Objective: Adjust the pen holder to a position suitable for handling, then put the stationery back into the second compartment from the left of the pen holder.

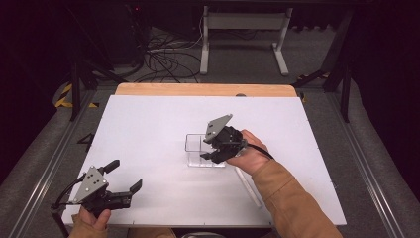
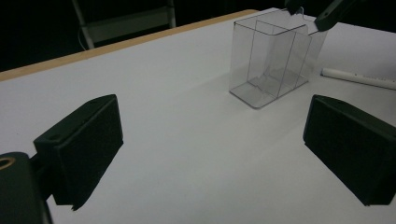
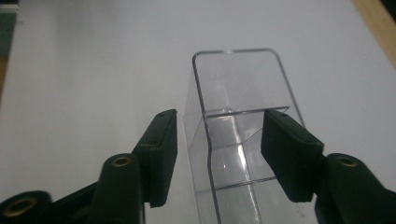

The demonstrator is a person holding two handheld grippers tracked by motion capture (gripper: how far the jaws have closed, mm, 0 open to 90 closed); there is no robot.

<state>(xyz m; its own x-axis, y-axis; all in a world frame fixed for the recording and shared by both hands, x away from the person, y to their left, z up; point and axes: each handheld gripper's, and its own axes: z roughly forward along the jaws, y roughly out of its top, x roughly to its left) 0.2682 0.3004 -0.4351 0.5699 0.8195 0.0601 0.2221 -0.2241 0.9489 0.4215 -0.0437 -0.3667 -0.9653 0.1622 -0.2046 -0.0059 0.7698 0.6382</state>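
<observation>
Right tongs (image 3: 219,154) stand spread around the clear plastic box (image 3: 240,140) at mid-frame, left tongs (image 2: 210,154) spread idle; light, stiff, slippery walls suit a rim pinch.

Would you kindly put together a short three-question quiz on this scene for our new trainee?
1. True or false: the right gripper has its jaws clamped on the clear plastic box.
2. What lies on the table beside the person's right hand? A) white pen B) red cup C) metal spoon
3. How do the jaws of the left gripper stand, and is anything between them?

Key:
1. False; the jaws are apart, either side of the box's top, not pressing on it.
2. A, the white pen.
3. Wide open, with nothing held; only bare table lies between them.
</observation>
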